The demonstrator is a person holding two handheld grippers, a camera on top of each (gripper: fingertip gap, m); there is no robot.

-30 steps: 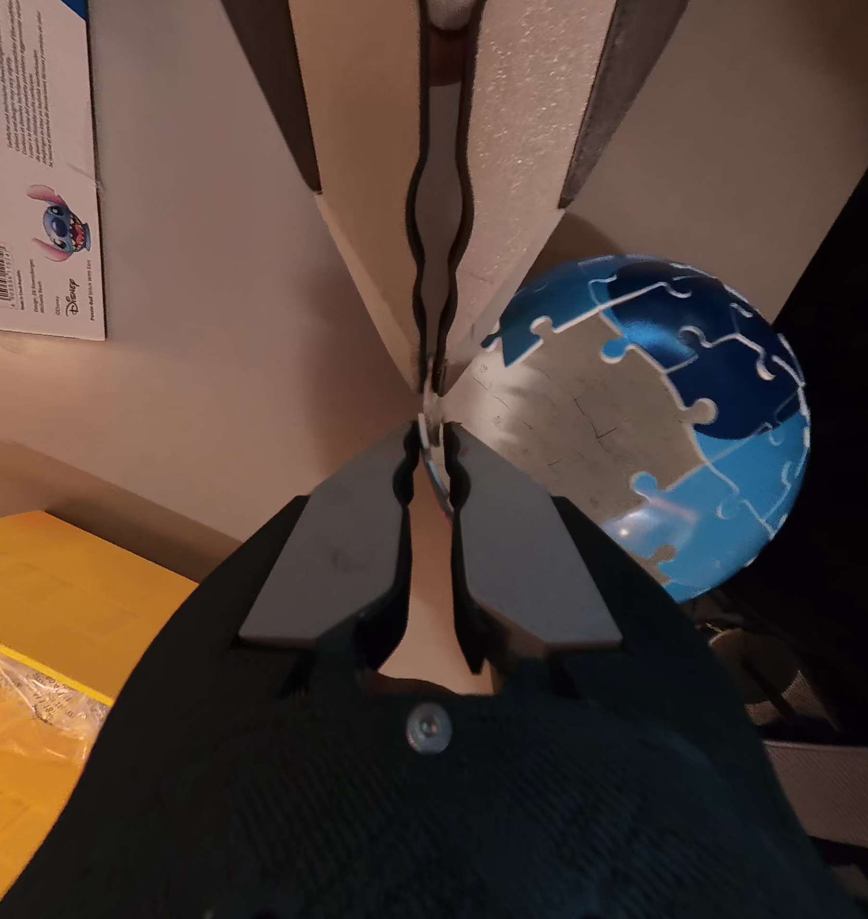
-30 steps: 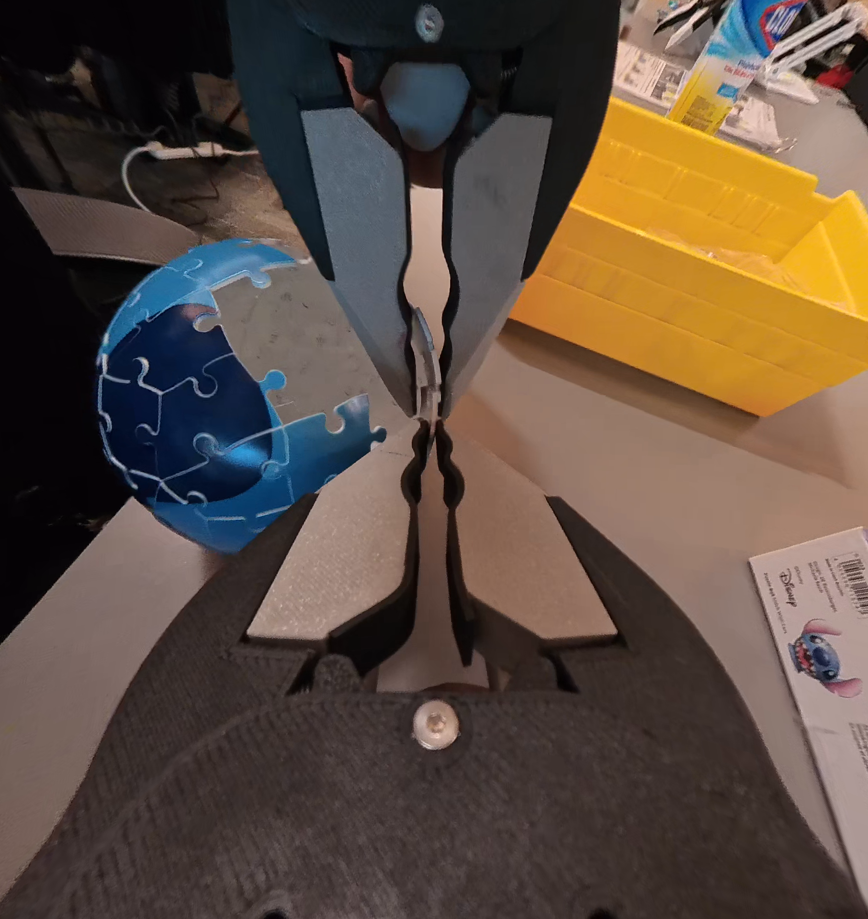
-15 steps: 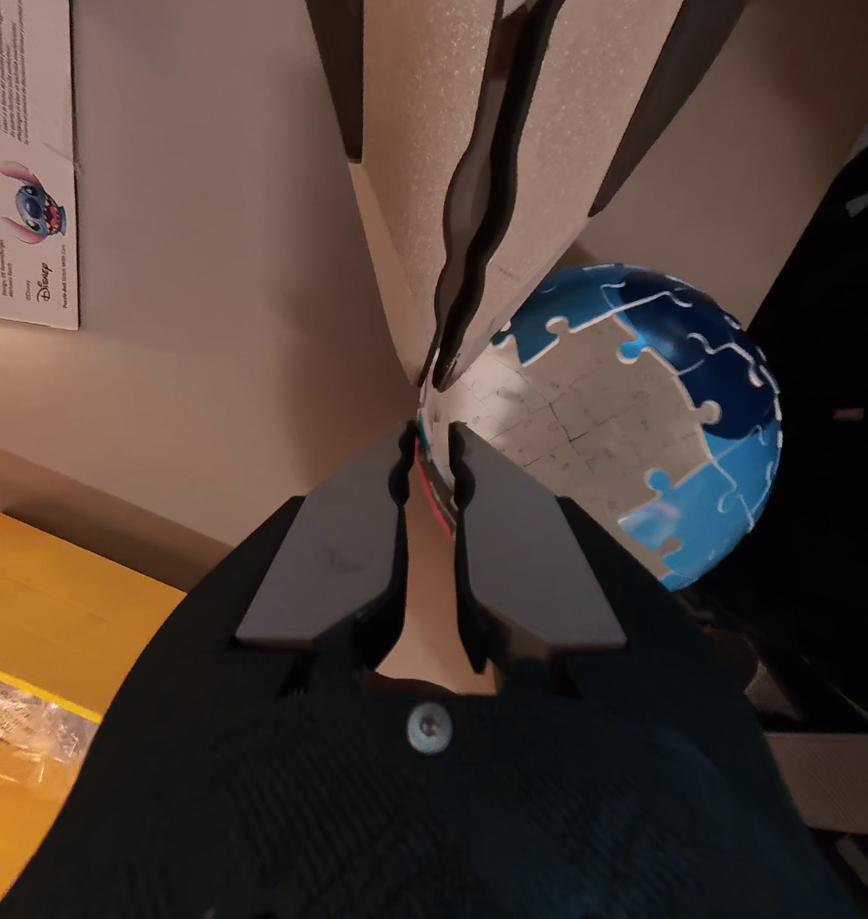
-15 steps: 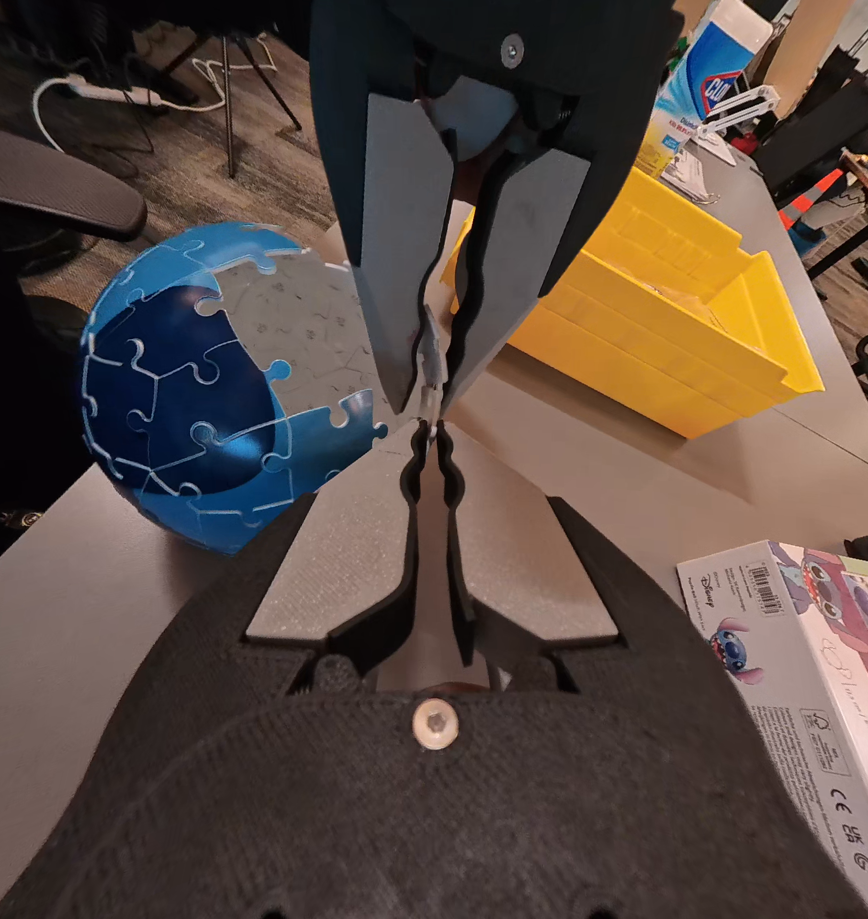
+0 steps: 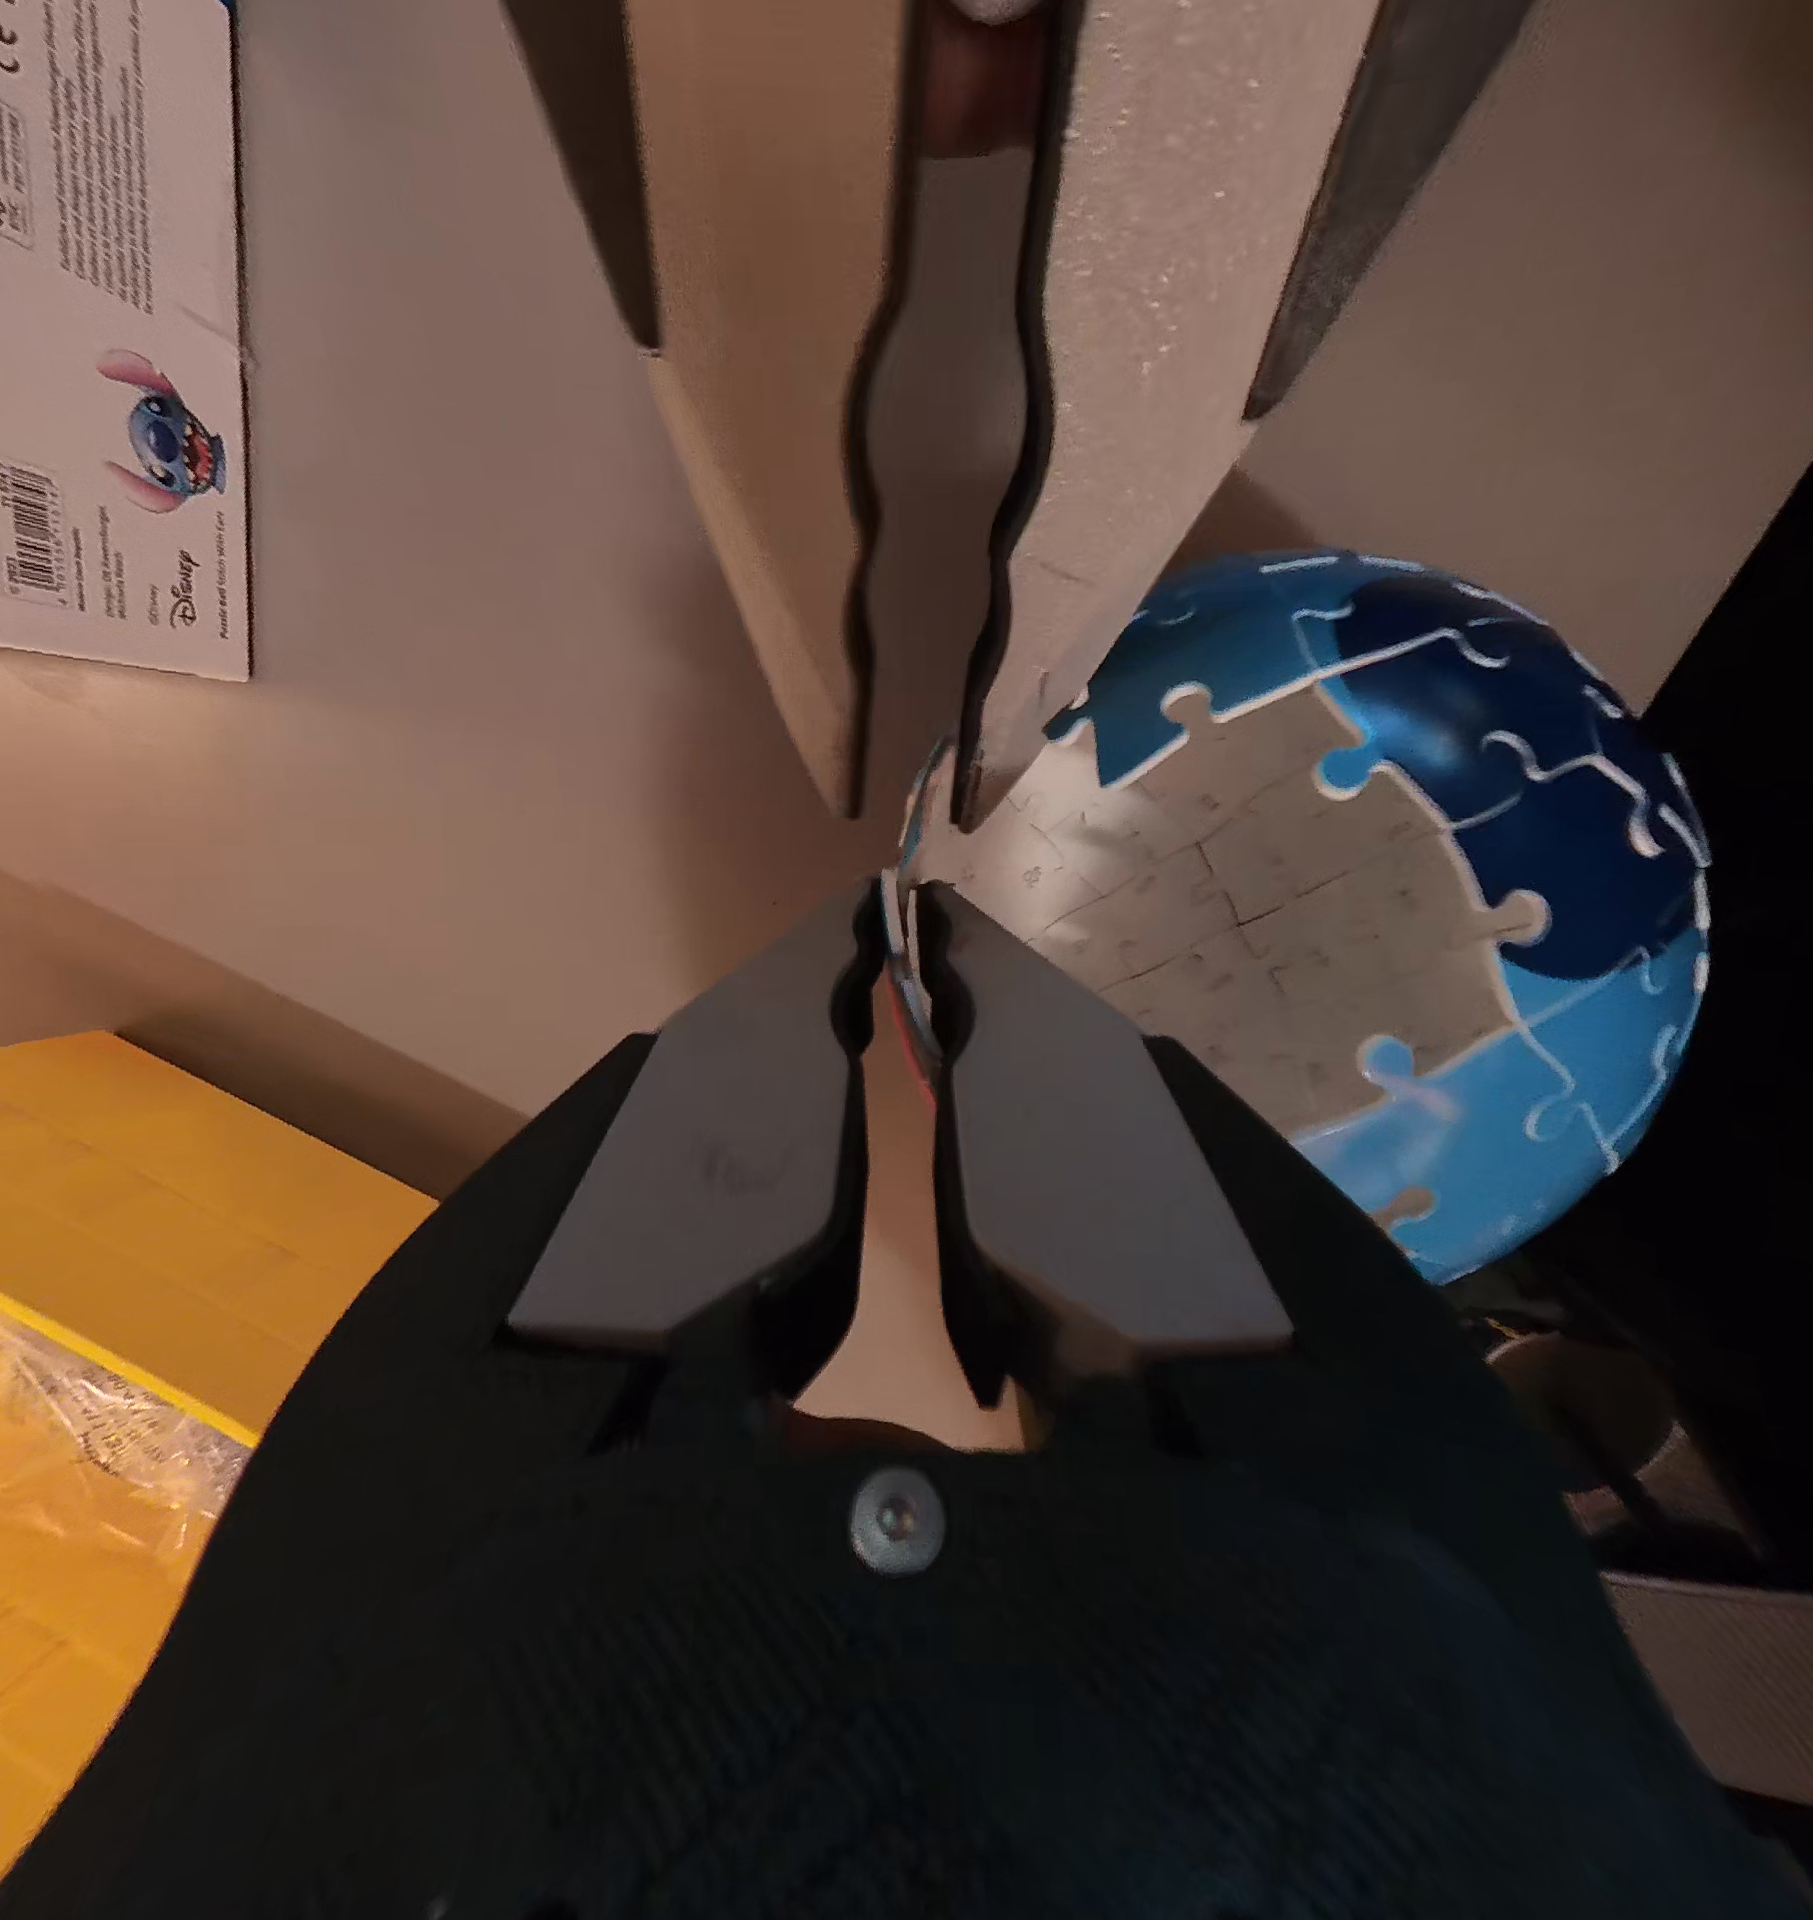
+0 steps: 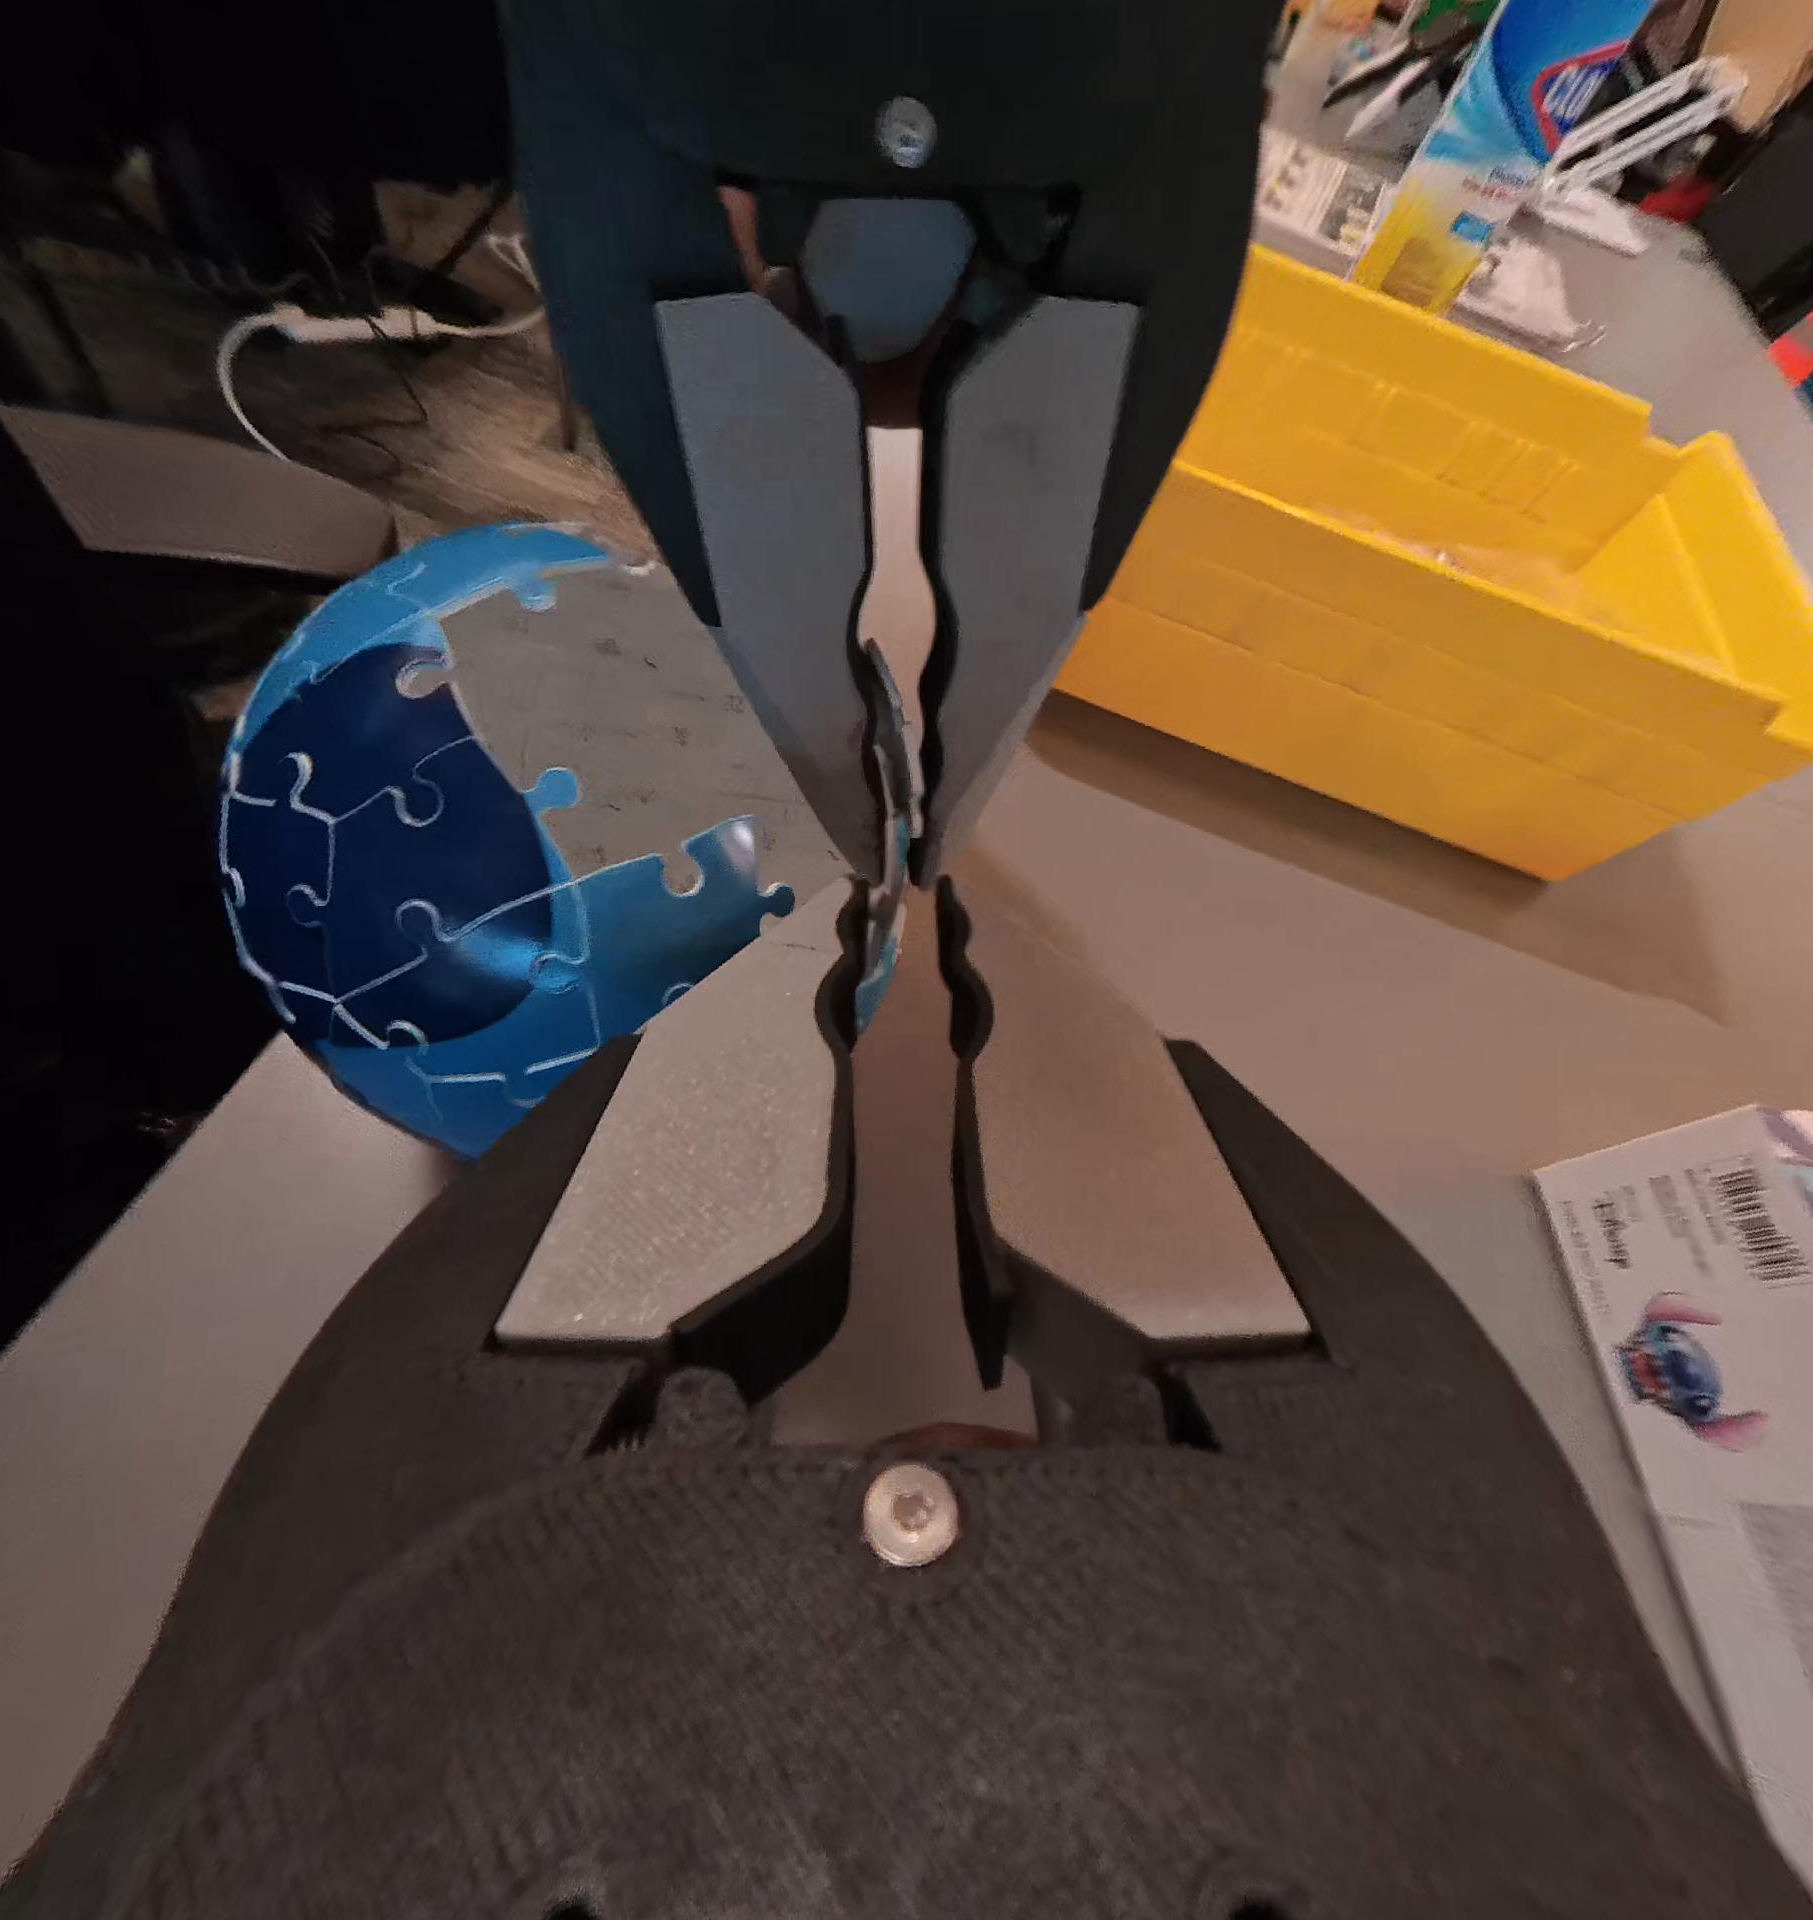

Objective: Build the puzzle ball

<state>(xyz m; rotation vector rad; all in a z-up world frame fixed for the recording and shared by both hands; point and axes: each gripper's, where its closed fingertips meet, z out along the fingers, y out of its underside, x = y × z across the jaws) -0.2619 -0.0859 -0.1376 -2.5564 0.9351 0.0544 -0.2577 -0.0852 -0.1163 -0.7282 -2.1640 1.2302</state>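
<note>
Puzzle ball [image 5: 1567, 935] lt/dk blue, grey inside; bin [image 6: 1484, 665] yellow; box [image 6: 1712, 1382] white w/ blue cartoon

Yellow bin [image 6: 1453, 665], printed box [image 6: 1712, 1351], grey table [image 6: 1297, 997]

From my right wrist view, the puzzle ball [image 6: 382, 873] sits left at the table [image 6: 1297, 997] edge. The bin [image 6: 1453, 644] lies behind on the right, the box [image 6: 1712, 1351] nearer right. My 2 grippers meet tip to tip between them.
</note>
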